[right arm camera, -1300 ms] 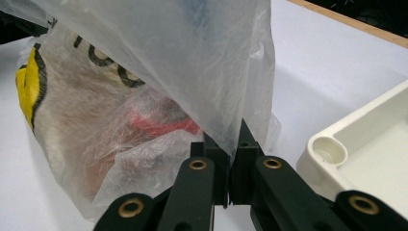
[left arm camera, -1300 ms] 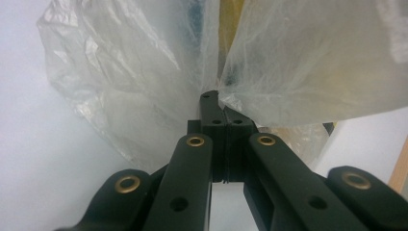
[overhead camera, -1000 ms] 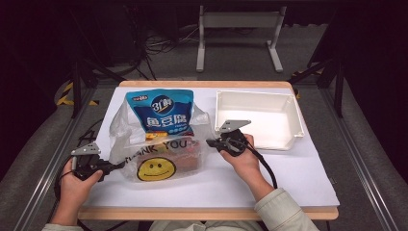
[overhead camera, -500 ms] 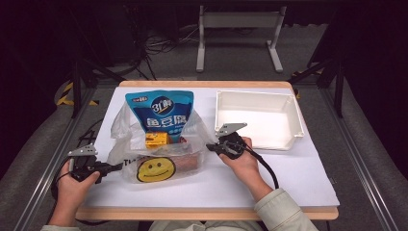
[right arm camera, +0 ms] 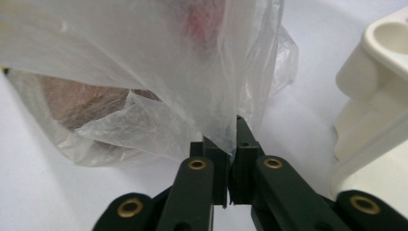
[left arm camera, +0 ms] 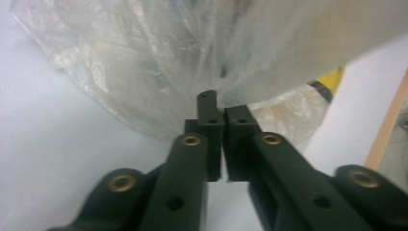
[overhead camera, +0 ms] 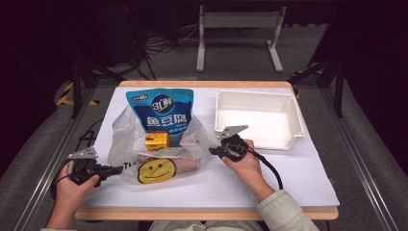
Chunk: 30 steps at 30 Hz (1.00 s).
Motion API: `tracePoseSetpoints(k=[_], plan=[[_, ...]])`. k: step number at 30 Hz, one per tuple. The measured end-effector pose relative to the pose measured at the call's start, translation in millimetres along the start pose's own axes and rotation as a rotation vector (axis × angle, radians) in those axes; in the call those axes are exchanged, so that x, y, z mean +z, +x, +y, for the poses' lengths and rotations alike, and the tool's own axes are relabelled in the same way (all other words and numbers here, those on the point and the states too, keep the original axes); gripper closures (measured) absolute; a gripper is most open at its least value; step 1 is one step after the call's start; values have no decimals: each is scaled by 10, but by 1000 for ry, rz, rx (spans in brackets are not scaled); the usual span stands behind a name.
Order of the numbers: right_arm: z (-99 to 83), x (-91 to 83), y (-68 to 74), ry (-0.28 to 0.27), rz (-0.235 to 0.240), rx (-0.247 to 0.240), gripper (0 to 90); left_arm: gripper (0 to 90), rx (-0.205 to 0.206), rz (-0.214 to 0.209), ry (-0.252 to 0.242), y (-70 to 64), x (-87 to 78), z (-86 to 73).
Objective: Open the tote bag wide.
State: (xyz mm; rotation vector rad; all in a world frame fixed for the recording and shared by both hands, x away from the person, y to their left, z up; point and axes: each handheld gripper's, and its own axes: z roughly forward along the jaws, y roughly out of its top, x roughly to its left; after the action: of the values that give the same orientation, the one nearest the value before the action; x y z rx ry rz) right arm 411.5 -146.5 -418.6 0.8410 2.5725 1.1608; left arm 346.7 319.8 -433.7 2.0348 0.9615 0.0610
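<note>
The crinkled clear plastic bag (overhead camera: 159, 149) on the white worktop (overhead camera: 298, 173) is pinched at opposite edges by the closed jaws of the left gripper (overhead camera: 118, 169) and right gripper (overhead camera: 211, 151).

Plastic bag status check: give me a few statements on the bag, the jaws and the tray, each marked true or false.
1. The left gripper is shut on the plastic bag. True.
2. The right gripper hangs open, clear of the bag. False: it pinches the bag's film.
3. The blue snack pouch sticks out of the bag's far opening. True.
4. The white tray holds a yellow box. False: the small yellow box is in the bag.
</note>
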Motion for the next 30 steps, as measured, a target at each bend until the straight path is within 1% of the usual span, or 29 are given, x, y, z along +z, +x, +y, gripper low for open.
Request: tracePoseSetpoints(k=[1,3,4,5,6,7,9,11,12,14,17,18,19,20,21,22,24,27,29,30], plan=[[0,-23,-1,-5,-2,-4,833,726,1,-2,-13,-19,-25,-1],[-4,-77,-3,-24,-2,5,790,661,12,-3,-43,-50,-70,3],[-5,-100,-3,-31,0,7,748,584,33,10,-67,-64,-104,15],[-4,-141,2,-41,0,12,697,504,39,21,-85,-83,-130,25],[0,-176,6,-52,-6,10,660,489,59,27,-96,-95,-160,38],[6,-219,12,-65,-8,7,630,481,50,24,-111,-123,-182,46],[22,-318,36,-97,-6,4,560,426,67,34,-135,-157,-221,69],[43,-422,71,-127,-17,-8,533,412,81,49,-159,-207,-265,95],[52,-473,92,-139,-23,-16,519,403,80,58,-170,-229,-280,103],[61,-556,129,-159,-36,-29,499,398,90,73,-188,-256,-303,117],[64,-690,196,-192,-44,-45,501,393,94,87,-203,-279,-323,130],[64,-690,196,-192,-44,-45,501,393,94,87,-203,-279,-323,130],[65,-757,247,-204,-37,-57,530,395,95,91,-212,-289,-328,134],[65,-757,247,-204,-37,-57,530,398,95,91,-212,-289,-328,134],[66,-784,273,-207,-29,-66,549,398,98,91,-211,-291,-331,137],[71,-810,312,-209,-12,-75,570,402,101,91,-212,-294,-330,139],[85,-833,377,-211,8,-101,581,404,100,93,-213,-301,-326,140],[136,-826,472,-229,36,-138,562,409,105,91,-215,-306,-322,144],[172,-801,507,-240,50,-151,530,409,108,91,-215,-310,-319,147],[192,-785,524,-250,64,-155,511,408,108,92,-214,-313,-318,148]])
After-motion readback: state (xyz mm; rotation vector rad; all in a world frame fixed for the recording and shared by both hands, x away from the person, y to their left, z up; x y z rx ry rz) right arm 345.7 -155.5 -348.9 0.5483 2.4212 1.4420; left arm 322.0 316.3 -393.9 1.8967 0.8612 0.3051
